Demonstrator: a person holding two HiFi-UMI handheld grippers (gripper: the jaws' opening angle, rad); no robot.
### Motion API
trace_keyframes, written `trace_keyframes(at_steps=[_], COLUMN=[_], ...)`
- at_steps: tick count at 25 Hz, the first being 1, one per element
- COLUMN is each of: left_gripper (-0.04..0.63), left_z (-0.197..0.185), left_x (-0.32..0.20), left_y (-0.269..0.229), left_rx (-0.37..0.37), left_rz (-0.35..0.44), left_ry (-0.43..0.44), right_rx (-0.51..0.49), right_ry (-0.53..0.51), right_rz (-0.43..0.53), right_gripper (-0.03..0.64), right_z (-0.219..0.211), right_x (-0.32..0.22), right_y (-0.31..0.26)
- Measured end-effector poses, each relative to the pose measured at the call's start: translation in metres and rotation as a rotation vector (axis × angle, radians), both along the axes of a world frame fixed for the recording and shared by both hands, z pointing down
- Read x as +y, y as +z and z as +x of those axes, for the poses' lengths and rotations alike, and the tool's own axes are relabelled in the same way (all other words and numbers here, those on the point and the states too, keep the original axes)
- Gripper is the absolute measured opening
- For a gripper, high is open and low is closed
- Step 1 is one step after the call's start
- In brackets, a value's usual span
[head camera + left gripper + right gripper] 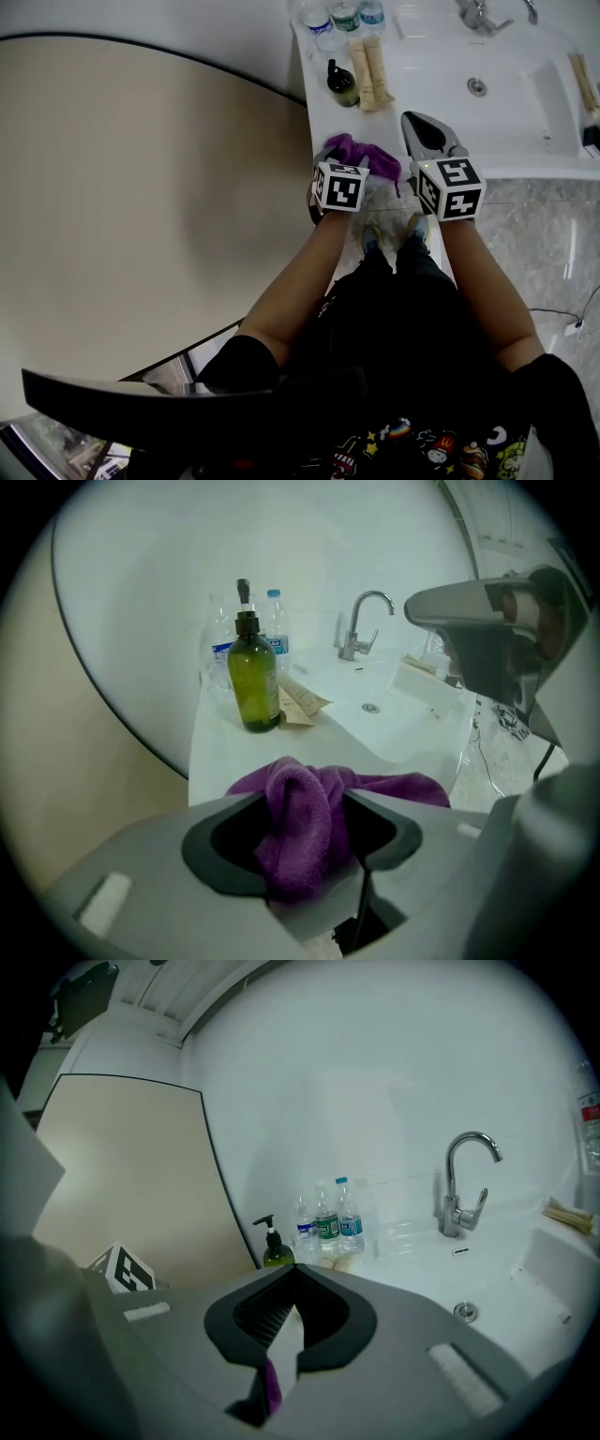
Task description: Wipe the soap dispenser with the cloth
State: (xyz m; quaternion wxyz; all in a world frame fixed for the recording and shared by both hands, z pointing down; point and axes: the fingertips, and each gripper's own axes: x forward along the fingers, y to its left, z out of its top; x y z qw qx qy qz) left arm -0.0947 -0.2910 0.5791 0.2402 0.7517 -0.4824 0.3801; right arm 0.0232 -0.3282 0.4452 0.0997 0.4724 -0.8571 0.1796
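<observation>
A dark green soap dispenser point(342, 82) with a black pump stands upright at the back left of the white counter point(323, 122); it also shows in the left gripper view, soap dispenser point(253, 677). My left gripper point(330, 152) is shut on a purple cloth point(373, 157) near the counter's front edge, well short of the dispenser. The cloth point(300, 822) bunches between the jaws and spills past them. My right gripper point(413, 120) hovers beside the cloth, over the counter, jaws together and holding nothing; the dispenser point(275, 1251) lies beyond its tips point(294, 1279).
Several water bottles point(342, 17) and two beige tubes point(370, 70) crowd the dispenser. The sink basin point(511, 94) and faucet point(478, 14) lie to the right. A beige curved wall point(141, 187) borders the counter's left; marble floor point(534, 244) is below.
</observation>
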Motion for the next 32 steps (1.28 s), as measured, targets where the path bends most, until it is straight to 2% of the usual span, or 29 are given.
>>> trace_keyframes(at_steps=[7, 11, 22, 32], left_gripper=[0.167, 0.139, 0.13, 0.13], left_z=[0.003, 0.003, 0.002, -0.011], left_x=[-0.001, -0.002, -0.019, -0.072], left_y=[0.005, 0.003, -0.03, -0.065], left_rx=[-0.059, -0.046, 0.041, 0.082], left_rz=[-0.005, 0.004, 0.087, 0.192], left_ry=[0.042, 0.052, 0.023, 0.002], right_rx=[-0.016, -0.015, -0.013, 0.009], right_ry=[0.014, 0.031, 0.017, 0.021], right_rz=[0.009, 0.01, 0.029, 0.025], right_gripper=[0.025, 0.025, 0.025, 0.025], right_z=[0.011, 0.02, 0.014, 0.011], right_x=[-0.001, 0.001, -0.001, -0.007], right_y=[-0.006, -0.005, -0.015, -0.018])
